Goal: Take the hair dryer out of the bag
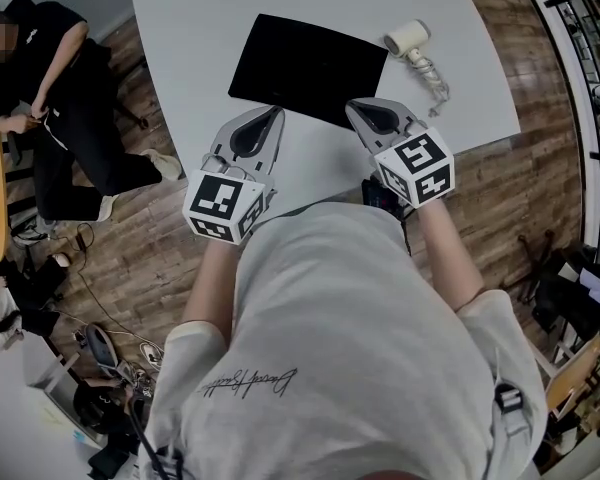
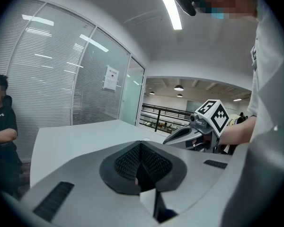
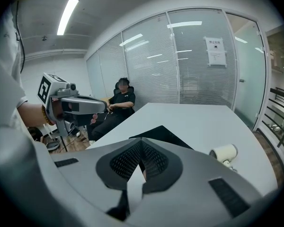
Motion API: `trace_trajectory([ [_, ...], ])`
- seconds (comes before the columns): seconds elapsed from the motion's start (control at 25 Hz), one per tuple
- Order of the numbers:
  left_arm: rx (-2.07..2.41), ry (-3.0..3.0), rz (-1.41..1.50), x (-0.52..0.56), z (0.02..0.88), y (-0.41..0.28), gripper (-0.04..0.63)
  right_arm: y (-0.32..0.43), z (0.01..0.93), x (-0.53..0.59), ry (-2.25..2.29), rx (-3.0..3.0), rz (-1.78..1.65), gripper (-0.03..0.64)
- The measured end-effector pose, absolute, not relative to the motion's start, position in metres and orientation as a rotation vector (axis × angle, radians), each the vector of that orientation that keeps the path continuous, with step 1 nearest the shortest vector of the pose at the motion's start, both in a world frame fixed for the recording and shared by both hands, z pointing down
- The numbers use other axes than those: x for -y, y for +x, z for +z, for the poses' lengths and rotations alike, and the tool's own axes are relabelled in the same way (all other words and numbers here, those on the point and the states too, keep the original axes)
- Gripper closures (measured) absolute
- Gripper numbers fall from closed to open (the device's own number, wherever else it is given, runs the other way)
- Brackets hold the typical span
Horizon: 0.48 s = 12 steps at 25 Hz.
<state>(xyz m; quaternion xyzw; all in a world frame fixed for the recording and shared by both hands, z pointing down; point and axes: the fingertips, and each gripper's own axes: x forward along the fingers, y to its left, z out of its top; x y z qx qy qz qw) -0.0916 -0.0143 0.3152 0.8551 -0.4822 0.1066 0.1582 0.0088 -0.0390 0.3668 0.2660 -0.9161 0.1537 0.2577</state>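
A white surface fills the head view, with a person in black seated off its left edge. A flat black bag lies across the middle. The left gripper and right gripper are poised at the bag's near edge, fingers pressed together on nothing. The cream hair dryer lies outside the bag, just beside its far right corner. It is beyond and right of the right fingers, clear of them. Its long axis runs diagonally, head nearest the bag, handle and cord trailing toward the near right. The right gripper view also catches bag and dryer; the left gripper view takes in surface, glass wall and the right gripper.
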Motion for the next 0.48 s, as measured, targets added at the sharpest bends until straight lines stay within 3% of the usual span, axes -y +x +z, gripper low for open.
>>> trace_trajectory([
  [0.48, 1.353, 2.451, 0.32, 0.0042, 0.3184, -0.0862, 0.583, 0.0175, 0.3701, 0.0291, 0.739, 2.479, 0.445, 0.592],
])
